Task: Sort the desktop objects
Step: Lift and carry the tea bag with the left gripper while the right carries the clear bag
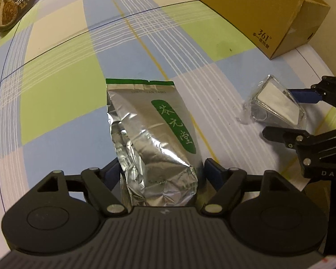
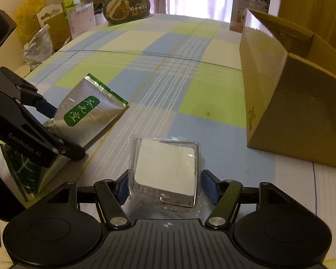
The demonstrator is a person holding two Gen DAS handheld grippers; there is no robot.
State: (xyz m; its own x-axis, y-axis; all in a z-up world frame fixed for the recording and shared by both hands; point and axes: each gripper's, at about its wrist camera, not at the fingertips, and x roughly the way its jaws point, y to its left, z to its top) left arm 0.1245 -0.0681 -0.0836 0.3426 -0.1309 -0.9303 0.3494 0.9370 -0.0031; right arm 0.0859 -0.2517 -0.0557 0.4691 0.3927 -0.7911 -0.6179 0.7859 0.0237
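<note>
**Observer:** What do you have in each hand?

**Operator:** My left tongs (image 1: 161, 174) straddle the near end of a silver foil tea pouch (image 1: 154, 134) lying on the plaid-covered desk (image 1: 56, 85). The blue pads sit either side of it, but I cannot tell whether they are pressing it or only close. Its long axis runs straight out toward twelve o'clock, green-edged seal farthest from me.

**Observer:** And the right?

**Operator:** My right tongs (image 2: 165, 188) bracket a clear-wrapped packet with a white square card (image 2: 165, 168), also at twelve. There looks to be a gap at the pads, so I judge them apart, not yet clamped.

**Observer:** Where would things go?

**Operator:** Likely the open cardboard box (image 2: 291, 103), at about one to two o'clock from the right tongs and well apart from the packet. The right hand is nearer to it, so I would move that one first.

**Observer:** Any writing?

**Operator:** The box reads "361°"; the left tongs show "GenRobot.AI". A boxed item behind (image 2: 250, 9) says "J10 HUMIDIFIER". The pouch's green label and the dark oval food tub (image 2: 127, 7) at eleven carry Chinese characters I cannot read.
</note>
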